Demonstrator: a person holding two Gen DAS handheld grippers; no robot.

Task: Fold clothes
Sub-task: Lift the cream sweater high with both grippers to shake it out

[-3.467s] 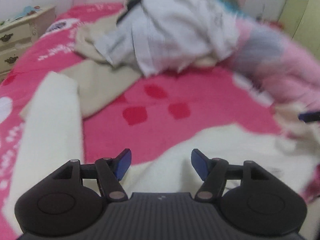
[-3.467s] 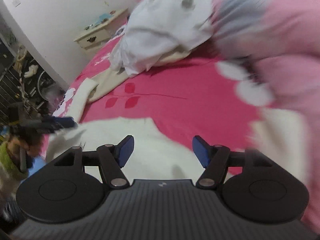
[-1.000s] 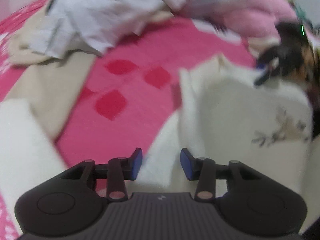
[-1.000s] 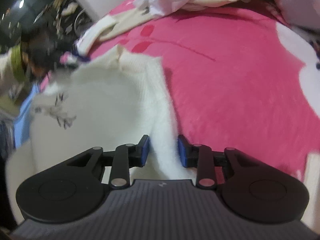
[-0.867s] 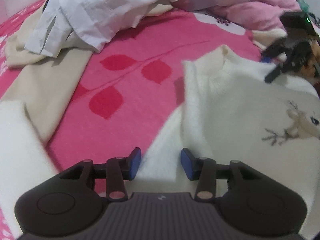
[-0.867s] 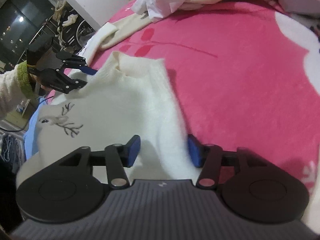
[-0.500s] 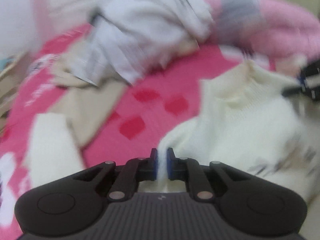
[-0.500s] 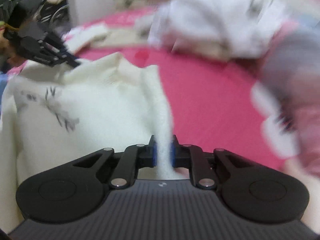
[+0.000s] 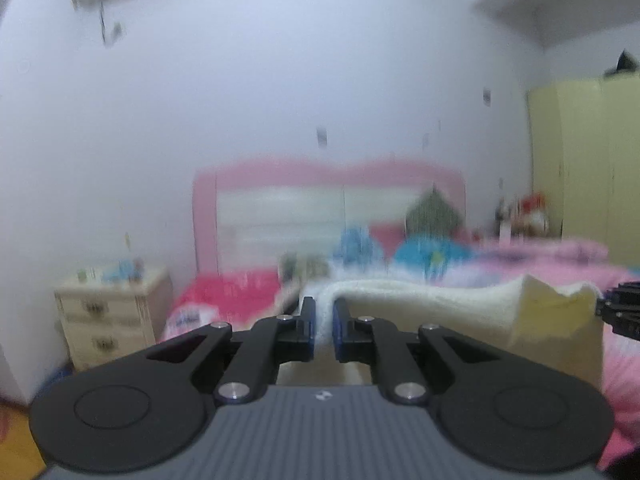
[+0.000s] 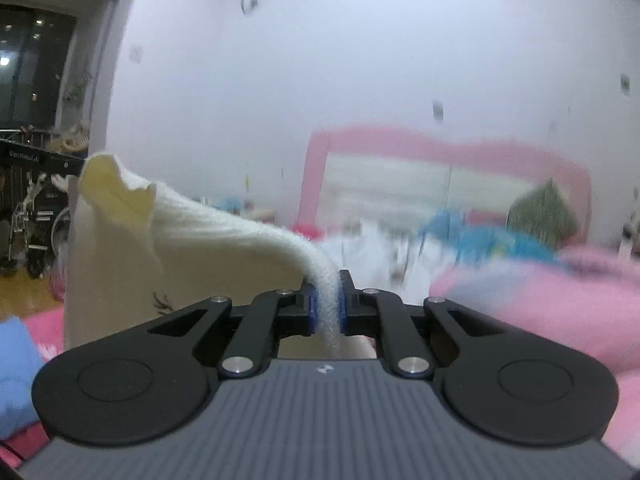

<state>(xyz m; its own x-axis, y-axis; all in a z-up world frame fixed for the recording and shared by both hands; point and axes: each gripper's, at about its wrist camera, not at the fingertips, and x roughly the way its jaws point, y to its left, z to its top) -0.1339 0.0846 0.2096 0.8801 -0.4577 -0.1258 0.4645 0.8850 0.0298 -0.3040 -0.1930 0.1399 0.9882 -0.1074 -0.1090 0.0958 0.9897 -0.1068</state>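
A cream knitted sweater (image 9: 440, 304) hangs lifted in the air, stretched between both grippers. In the left wrist view my left gripper (image 9: 324, 324) is shut on its left shoulder edge, and the collar (image 9: 556, 300) rises at the right. In the right wrist view my right gripper (image 10: 327, 308) is shut on the other shoulder of the sweater (image 10: 192, 248), whose body hangs down to the left with a dark embroidered motif (image 10: 162, 302) showing. The tip of the right gripper (image 9: 620, 312) shows at the far right edge of the left wrist view.
The bed (image 9: 224, 292) with a pink cover lies ahead, with a pink headboard (image 9: 328, 204), a pile of clothes (image 10: 384, 256) and a pink quilt (image 10: 540, 292). A cream nightstand (image 9: 112, 316) stands at the left, a yellow wardrobe (image 9: 588, 168) at the right. A blue cloth (image 10: 16, 364) lies low left.
Both grippers closed on the sweater's shoulders and rose, tilting from looking down at the bed to looking level across the room. The sweater came up off the bed.
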